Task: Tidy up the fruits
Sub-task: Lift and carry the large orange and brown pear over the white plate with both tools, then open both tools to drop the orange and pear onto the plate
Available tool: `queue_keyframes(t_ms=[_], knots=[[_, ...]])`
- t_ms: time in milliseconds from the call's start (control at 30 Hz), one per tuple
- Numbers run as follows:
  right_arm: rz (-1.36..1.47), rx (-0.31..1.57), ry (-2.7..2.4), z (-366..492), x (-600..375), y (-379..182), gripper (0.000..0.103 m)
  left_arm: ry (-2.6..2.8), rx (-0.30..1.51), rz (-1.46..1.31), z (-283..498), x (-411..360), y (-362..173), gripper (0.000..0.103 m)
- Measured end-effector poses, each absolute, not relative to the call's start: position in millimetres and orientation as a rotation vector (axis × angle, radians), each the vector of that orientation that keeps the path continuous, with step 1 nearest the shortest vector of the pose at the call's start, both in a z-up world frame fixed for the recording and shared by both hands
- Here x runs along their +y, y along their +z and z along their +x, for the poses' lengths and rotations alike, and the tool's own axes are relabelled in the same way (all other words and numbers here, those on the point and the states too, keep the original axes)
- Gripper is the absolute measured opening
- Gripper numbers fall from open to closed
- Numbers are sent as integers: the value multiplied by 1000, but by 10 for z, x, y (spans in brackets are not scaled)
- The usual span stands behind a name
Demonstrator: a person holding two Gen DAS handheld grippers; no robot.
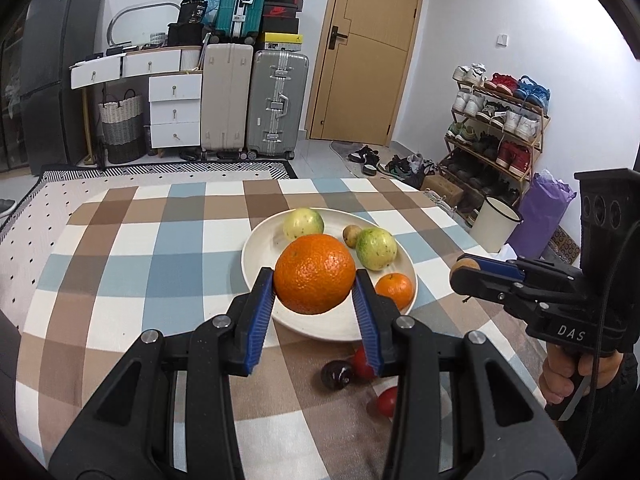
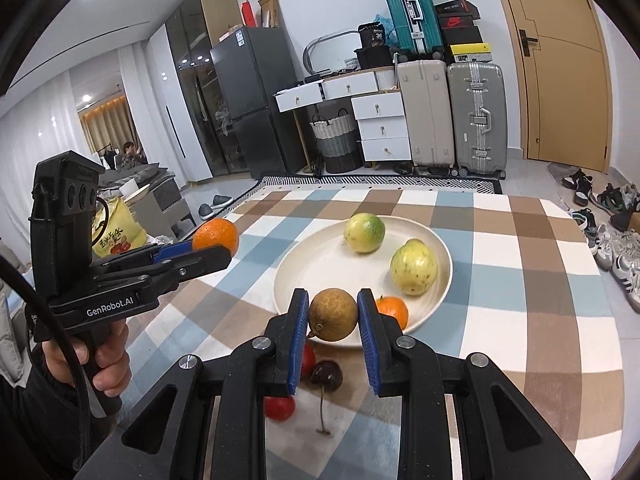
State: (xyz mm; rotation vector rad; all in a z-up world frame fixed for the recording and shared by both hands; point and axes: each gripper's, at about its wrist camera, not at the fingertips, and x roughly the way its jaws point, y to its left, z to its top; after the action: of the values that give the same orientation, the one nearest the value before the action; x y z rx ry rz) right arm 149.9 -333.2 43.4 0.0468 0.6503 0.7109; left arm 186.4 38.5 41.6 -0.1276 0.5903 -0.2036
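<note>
In the left wrist view my left gripper (image 1: 315,274) is shut on a large orange (image 1: 315,284), held just above the near rim of a cream plate (image 1: 256,248). On the plate lie two green-yellow guavas (image 1: 303,223) (image 1: 376,249), a small brown fruit (image 1: 351,235) and a small tangerine (image 1: 395,290). My right gripper (image 2: 333,300) is shut on a round brown fruit (image 2: 333,316), also raised over the plate's near edge (image 2: 288,280). On the cloth below lie a dark cherry (image 2: 327,374) with its stem and two small red fruits (image 2: 280,408) (image 2: 308,360).
The table carries a checked cloth (image 1: 160,260) with bare room left of the plate. A hand (image 2: 108,360) holds the left gripper's handle. Beyond the table's right edge stand a white bin (image 1: 496,224) and a shoe rack (image 1: 500,128). Suitcases (image 1: 276,104) and drawers line the far wall.
</note>
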Motion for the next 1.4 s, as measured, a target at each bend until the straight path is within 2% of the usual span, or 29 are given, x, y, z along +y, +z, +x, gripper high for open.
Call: queue_keyframes(t_ms=[267, 567, 967, 1100, 1233, 1300, 1367, 1400], knots=[[67, 645, 688, 1651, -3255, 439, 25, -189, 602, -119, 2076, 325, 296, 37], [67, 704, 689, 1779, -3078, 140, 25, -184, 636, -95, 2279, 267, 27, 37], [61, 748, 674, 1894, -2983, 19, 25, -192, 676, -80, 2359, 183, -131, 37], [64, 723, 661, 1873, -3008, 49, 37, -174, 679, -76, 2345, 174, -144, 37], [46, 717, 654, 1840, -3032, 69, 41, -178, 673, -77, 2300, 197, -97, 37], [35, 716, 656, 1808, -3041, 82, 48, -182, 670, -80, 2259, 209, -68, 42], [15, 712, 656, 1771, -3051, 99, 51, -181, 667, -84, 2213, 227, -43, 60], [0, 718, 660, 1746, -3059, 107, 53, -170, 662, -87, 2185, 248, -28, 63]])
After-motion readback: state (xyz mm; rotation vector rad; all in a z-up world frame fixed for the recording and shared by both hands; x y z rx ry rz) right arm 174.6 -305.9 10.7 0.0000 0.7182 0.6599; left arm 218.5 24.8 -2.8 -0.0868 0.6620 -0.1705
